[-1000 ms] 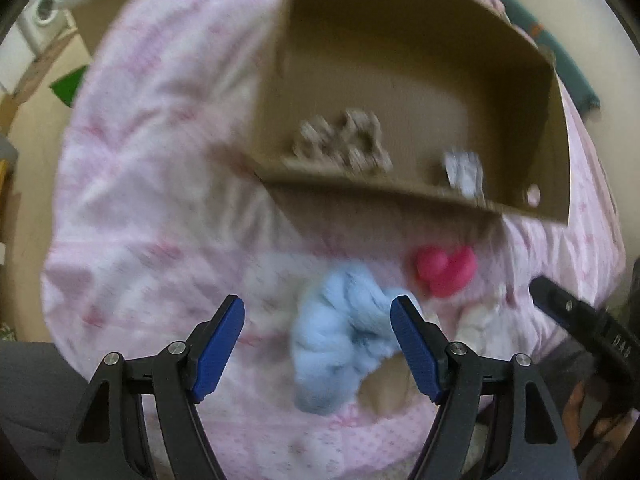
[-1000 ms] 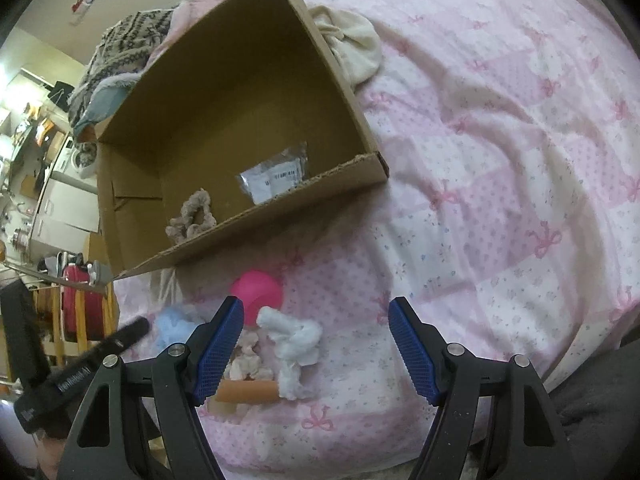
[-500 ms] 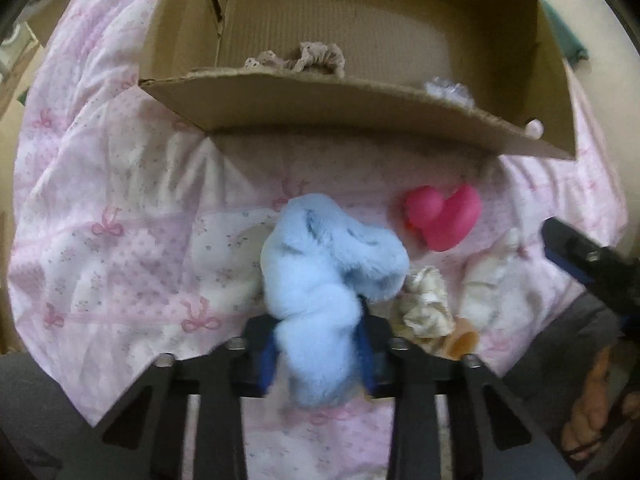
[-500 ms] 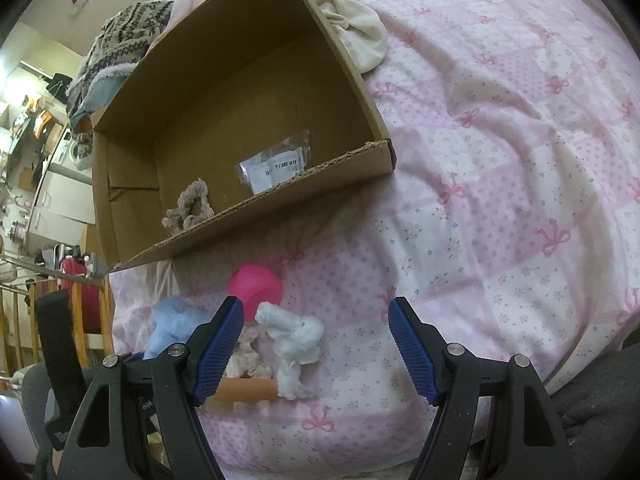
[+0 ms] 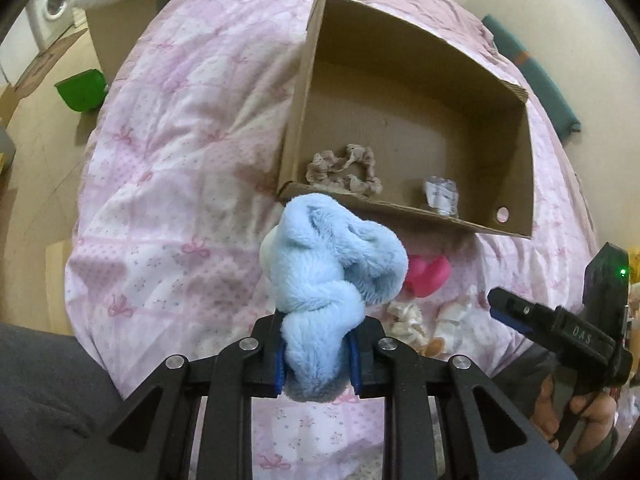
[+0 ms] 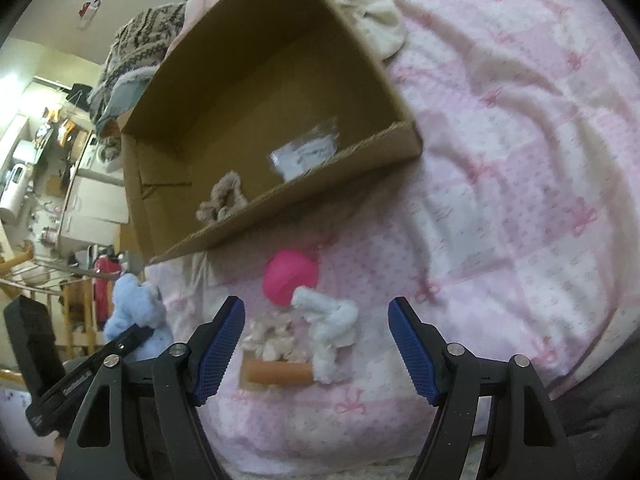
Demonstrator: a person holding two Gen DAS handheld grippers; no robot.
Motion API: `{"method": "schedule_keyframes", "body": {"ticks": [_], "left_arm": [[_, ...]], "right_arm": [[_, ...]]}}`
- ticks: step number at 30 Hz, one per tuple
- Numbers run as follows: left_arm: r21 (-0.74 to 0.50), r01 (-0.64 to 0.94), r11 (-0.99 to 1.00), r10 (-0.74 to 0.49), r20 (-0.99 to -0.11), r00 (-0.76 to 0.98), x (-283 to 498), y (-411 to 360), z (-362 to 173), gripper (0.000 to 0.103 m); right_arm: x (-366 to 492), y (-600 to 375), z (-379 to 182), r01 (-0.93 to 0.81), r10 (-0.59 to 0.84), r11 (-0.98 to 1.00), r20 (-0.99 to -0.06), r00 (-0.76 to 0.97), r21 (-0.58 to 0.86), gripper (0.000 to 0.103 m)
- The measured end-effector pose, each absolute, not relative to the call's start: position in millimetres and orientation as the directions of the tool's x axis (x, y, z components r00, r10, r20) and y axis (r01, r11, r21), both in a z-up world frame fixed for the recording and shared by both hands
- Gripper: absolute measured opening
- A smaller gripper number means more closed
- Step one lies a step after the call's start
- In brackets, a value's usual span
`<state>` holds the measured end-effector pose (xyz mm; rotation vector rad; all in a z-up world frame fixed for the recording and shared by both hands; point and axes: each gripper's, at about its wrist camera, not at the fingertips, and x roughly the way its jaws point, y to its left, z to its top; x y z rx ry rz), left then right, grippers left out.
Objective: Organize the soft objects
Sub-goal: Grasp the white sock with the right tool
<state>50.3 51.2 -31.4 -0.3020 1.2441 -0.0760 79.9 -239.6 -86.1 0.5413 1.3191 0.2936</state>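
Pink bow-print bedding [image 5: 168, 168] covers the bed, and the open cardboard box [image 5: 516, 168] lying on it serves as the landmark for everything else. Beyond the bed's left edge a washing machine [image 5: 52, 4] and a green bin [image 5: 82, 90] stand on the floor.

Judging by what lies where, the sorting is only begun. Inside the box, against its near wall, sit a beige scrunchie [image 5: 344, 168] and, to its right, a small clear packet [image 5: 440, 196]. Still outside, in front of the box's near wall, is a cluster on the bedding: a pink heart-shaped toy [image 6: 290, 280] closest to the box, then a cream ruffled scrunchie [image 6: 272, 340], a white fluffy scrunchie [image 6: 332, 328] and an orange cylinder [image 6: 278, 372] further from it. A cream cloth [image 6: 372, 28] lies bunched just past the box's far right corner. So several pieces appear left to go in.

The left tongs [image 5: 318, 360] are squeezed nearly together on the lower end of a light blue fluffy scrunchie [image 5: 332, 276], which is lifted clear of the bedding and stands in front of the box's near wall, seemingly on its way in. The right tongs [image 6: 316, 348] are spread wide and grip nothing; they hover over the cluster in front of the box, with the white scrunchie and the orange cylinder between the fingers.
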Motion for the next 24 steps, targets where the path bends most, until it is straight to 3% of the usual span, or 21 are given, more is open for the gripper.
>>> {"method": "schedule_keyframes", "body": {"ticks": [5, 6, 8, 10, 14, 17, 24], "left_arm": [[-0.246, -0.067, 0.967, -0.212, -0.922, 0.324, 56, 31, -37, 0.021], [-0.239, -0.061, 0.969, -0.207, -0.923, 0.325, 53, 27, -39, 0.021], [-0.224, -0.052, 0.973, -0.196, -0.926, 0.323, 55, 22, -44, 0.021], [-0.216, -0.053, 0.975, -0.189, -0.929, 0.318, 57, 20, -47, 0.021], [-0.216, -0.064, 0.974, -0.187, -0.932, 0.311, 59, 22, -50, 0.021], [-0.217, -0.073, 0.974, -0.184, -0.932, 0.312, 60, 23, -50, 0.021], [-0.207, -0.093, 0.974, -0.166, -0.93, 0.327, 59, 28, -49, 0.021]], "right_arm": [[84, -221, -103, 0.072, 0.464, 0.876, -0.874, 0.147, 0.477, 0.076], [85, -218, -107, 0.068, 0.455, 0.882, -0.881, 0.13, 0.466, 0.072], [87, -211, -116, 0.058, 0.438, 0.894, -0.894, 0.092, 0.444, 0.054], [88, -205, -122, 0.042, 0.412, 0.909, -0.909, 0.068, 0.415, 0.05], [86, -201, -126, 0.008, 0.37, 0.929, -0.927, 0.064, 0.371, 0.027], [84, -198, -121, -0.015, 0.359, 0.933, -0.929, 0.087, 0.359, 0.016], [78, -208, -83, -0.049, 0.371, 0.927, -0.894, 0.251, 0.371, 0.016]]}}
